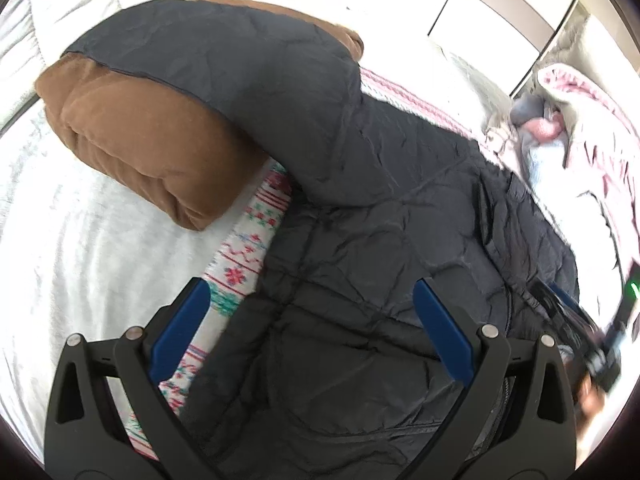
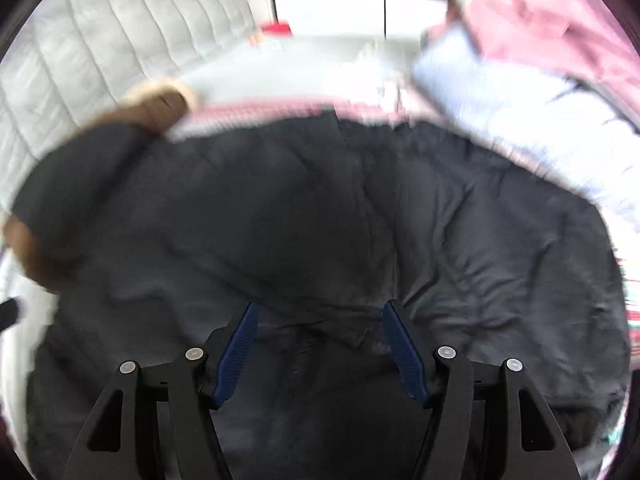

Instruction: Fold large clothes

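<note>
A: Item one, the task garment?

B: Dark quilted jacket, large, laid out over a patterned blanket on the bed. Brown lining is exposed at the far end, where that part of the jacket is turned over and puffed up. The shell is creased all over. In the right wrist view the same jacket fills most of the frame, blurred, with brown lining showing at its upper left edge.

A: Item two, the left hand-held gripper?

B: Left hand-held gripper, black frame, blue pads. Jaws spread wide, nothing between them. It hangs over the near part of the jacket; one finger is above the blanket's edge, the other above the jacket.

A: Item three, the right one?

B: Right hand-held gripper, same build, blue pads. Jaws parted, narrower than the left pair. A raised fold of dark jacket fabric sits in the gap, but the pads do not press on it. The left wrist view shows this gripper at the jacket's right edge, blurred.

A: Surroundings?

B: Pile of pink and white bedding at the right of the bed, beside the jacket. Grey quilted headboard at far left. Small red object at the far end of the bed; too blurred to identify.
</note>
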Motion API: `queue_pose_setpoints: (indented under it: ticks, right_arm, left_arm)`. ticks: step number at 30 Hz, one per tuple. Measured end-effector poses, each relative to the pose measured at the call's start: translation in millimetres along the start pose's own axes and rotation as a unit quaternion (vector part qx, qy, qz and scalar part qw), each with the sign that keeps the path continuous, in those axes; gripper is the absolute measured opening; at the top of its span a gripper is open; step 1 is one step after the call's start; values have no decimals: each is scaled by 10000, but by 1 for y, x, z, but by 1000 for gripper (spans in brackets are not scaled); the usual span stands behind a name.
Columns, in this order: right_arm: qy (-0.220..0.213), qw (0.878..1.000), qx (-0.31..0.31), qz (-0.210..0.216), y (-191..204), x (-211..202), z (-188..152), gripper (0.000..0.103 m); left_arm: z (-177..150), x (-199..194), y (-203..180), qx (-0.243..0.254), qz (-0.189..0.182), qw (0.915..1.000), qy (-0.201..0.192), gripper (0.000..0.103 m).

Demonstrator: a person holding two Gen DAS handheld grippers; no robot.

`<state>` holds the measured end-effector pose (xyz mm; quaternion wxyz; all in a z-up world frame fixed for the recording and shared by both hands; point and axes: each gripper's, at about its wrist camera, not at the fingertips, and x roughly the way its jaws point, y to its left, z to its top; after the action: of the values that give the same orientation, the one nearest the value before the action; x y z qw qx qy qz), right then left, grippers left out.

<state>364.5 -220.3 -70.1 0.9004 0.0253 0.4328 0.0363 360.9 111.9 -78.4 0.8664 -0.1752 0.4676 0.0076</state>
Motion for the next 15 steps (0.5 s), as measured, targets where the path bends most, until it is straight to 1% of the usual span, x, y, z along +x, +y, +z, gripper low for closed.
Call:
queue_pose_setpoints:
  ticks: [1,3,4,5,6,8,9,10,12,15]
  right_arm:
    - [29,10000,0,-45,1,-11,-7,71]
    - [298,9995,-1,-45,3,-34,-28,78]
    - [516,9986,-63,85,3,-45,-43,78]
    - [598,9980,-56,192,3,-53,-50,78]
    - [593,9977,90,308,-3,-64,-62,78]
    - [558,9962,474,480,-16,-78,-81,83]
    - [594,9943,685,558,-21,-80,-90,88]
    - [658,9931,778,579,-24,-78,-97,90]
    - [804,9923,722,603,-23,-74,-110,90]
    - [814,9923,741,564,-32,-71,-116,89]
  left_arm:
    - [4,-8,8,-86,-62,9999,-88,101]
    - [11,-23,23,-278,-112,9991,-302,101]
    - [16,-33,35,-407,-99,9981,-450,101]
    - [20,-40,46,-519,-62,9970,-565,101]
    - [24,-45,56,-629,-11,9958,-664,101]
    - [30,-53,81,-917,152,9919,-862,101]
    - [33,-55,91,-1028,215,9903,-911,101]
    - [36,-55,104,-1173,291,9883,-928,101]
    - [42,-55,127,-1393,344,9853,-922,101]
    - [57,-61,159,-1805,386,9774,-1035,101]
